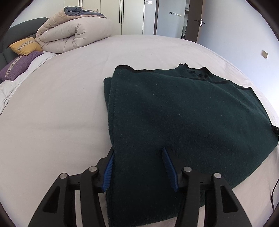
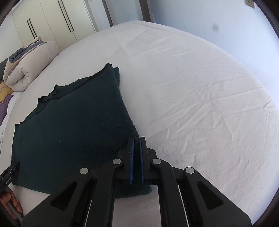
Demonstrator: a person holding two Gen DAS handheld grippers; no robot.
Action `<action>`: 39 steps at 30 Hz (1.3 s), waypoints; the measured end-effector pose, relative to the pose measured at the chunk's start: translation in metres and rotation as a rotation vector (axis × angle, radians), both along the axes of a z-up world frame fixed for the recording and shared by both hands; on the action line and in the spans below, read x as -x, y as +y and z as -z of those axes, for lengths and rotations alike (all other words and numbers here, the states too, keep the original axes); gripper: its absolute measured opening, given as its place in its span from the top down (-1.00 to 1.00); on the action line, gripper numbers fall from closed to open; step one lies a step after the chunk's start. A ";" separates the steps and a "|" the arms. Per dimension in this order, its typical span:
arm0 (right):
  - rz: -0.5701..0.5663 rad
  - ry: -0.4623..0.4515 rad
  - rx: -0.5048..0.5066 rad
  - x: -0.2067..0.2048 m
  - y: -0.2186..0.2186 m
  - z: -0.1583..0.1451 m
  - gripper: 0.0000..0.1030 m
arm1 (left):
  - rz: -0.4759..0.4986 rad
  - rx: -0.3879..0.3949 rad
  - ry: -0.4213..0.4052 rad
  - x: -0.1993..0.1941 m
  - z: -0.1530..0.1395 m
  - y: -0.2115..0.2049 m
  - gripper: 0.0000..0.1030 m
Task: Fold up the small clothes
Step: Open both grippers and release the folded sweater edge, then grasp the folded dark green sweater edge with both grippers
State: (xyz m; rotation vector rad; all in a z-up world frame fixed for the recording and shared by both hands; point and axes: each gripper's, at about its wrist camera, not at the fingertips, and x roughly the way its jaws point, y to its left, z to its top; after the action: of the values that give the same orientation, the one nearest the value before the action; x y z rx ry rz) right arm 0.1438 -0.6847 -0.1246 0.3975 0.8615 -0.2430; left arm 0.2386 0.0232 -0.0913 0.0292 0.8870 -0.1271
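Now the right tongs point(image 2: 136, 139) pinch the folded sweater point(image 2: 73, 132) on the bed point(image 2: 200, 97) — left tongs point(image 1: 137, 152) gape, straddling its edge.

1. This is looking like a bedroom in a home: a wide bed point(image 1: 73, 97) under a pale sheet is stretching out ahead of both grippers.
2. A rolled beige duvet point(image 1: 73, 33) is sitting far ahead and left of the left gripper, with a yellow pillow point(image 1: 25, 46) and a purple pillow point(image 1: 16, 65) lying beside it against a dark headboard point(image 1: 21, 26).
3. Tall cream wardrobe doors point(image 1: 111, 15) are standing beyond the bed, and a door point(image 1: 191, 19) is hanging open further right.
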 end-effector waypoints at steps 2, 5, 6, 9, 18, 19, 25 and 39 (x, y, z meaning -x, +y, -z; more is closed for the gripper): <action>0.003 -0.012 -0.039 -0.002 -0.006 0.007 0.91 | 0.003 -0.011 0.003 0.001 0.001 -0.002 -0.03; -0.016 -0.022 -0.037 -0.004 -0.006 0.009 0.90 | 0.008 -0.034 0.007 0.002 0.000 -0.005 0.03; -0.025 -0.023 -0.029 -0.004 -0.005 0.010 0.88 | 0.010 -0.042 0.008 0.003 0.000 -0.006 0.05; -0.008 -0.019 -0.037 0.001 -0.007 0.007 0.67 | 0.012 -0.049 0.011 0.005 0.001 -0.007 0.09; 0.027 -0.176 0.010 0.018 0.017 -0.049 -0.09 | 0.017 -0.075 0.022 0.009 0.001 -0.009 0.15; -0.008 -0.179 -0.001 0.012 0.025 -0.052 -0.09 | 0.017 -0.079 0.023 0.009 0.001 -0.009 0.15; -0.200 -0.152 -0.024 -0.042 0.089 -0.049 -0.09 | 0.014 -0.081 0.034 0.013 0.001 -0.007 0.17; -0.343 0.034 0.107 -0.198 0.211 -0.008 -0.13 | -0.020 0.034 0.019 0.003 -0.009 0.005 0.19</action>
State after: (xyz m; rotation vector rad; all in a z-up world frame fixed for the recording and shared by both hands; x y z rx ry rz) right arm 0.3418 -0.4735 -0.1162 0.1416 0.9310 0.0217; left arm 0.2354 0.0286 -0.0823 -0.0127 0.9038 -0.1235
